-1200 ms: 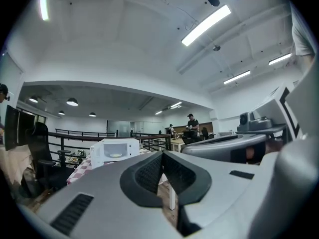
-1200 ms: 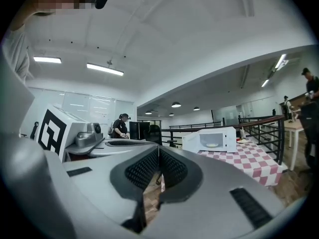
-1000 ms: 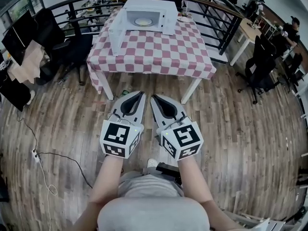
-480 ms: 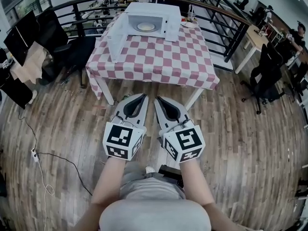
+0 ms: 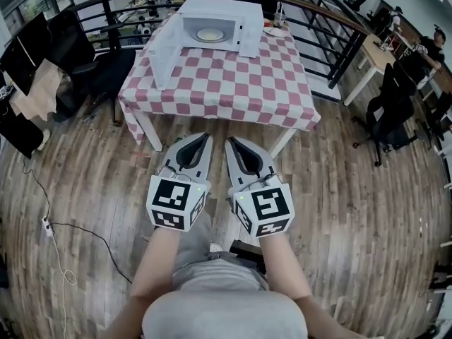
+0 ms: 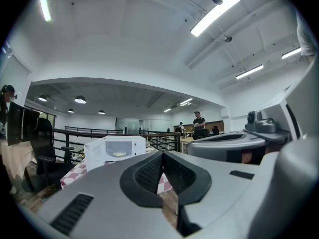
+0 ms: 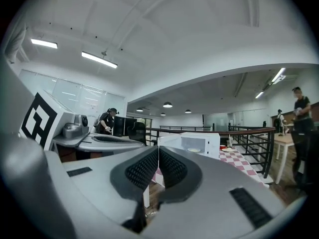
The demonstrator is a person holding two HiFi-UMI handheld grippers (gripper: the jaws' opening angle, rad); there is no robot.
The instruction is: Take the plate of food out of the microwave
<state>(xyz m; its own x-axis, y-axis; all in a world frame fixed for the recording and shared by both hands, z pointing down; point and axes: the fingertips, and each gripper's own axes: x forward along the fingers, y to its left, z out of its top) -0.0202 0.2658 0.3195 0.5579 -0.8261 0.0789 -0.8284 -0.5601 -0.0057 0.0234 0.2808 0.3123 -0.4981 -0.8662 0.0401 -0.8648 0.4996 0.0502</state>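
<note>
A white microwave (image 5: 215, 27) stands at the far end of a table with a red-and-white checked cloth (image 5: 219, 83). Its door (image 5: 161, 58) hangs open to the left, and a plate of pale food (image 5: 210, 34) lies inside. The same microwave (image 6: 115, 149) and plate (image 6: 119, 154) show small in the left gripper view, and the microwave (image 7: 194, 144) in the right gripper view. My left gripper (image 5: 206, 138) and right gripper (image 5: 230, 143) are held side by side over the wooden floor, well short of the table. Both are shut with nothing between the jaws.
A black railing (image 5: 332, 30) curves behind and right of the table. Black office chairs (image 5: 78, 62) stand at the left, another chair (image 5: 388, 108) and a desk with a person at the right. A small dish (image 5: 271, 28) sits beside the microwave. A cable (image 5: 63, 239) lies on the floor.
The view has shifted a little: the table and microwave now sit slightly nearer and more to the left. Both grippers stay shut and side by side.
</note>
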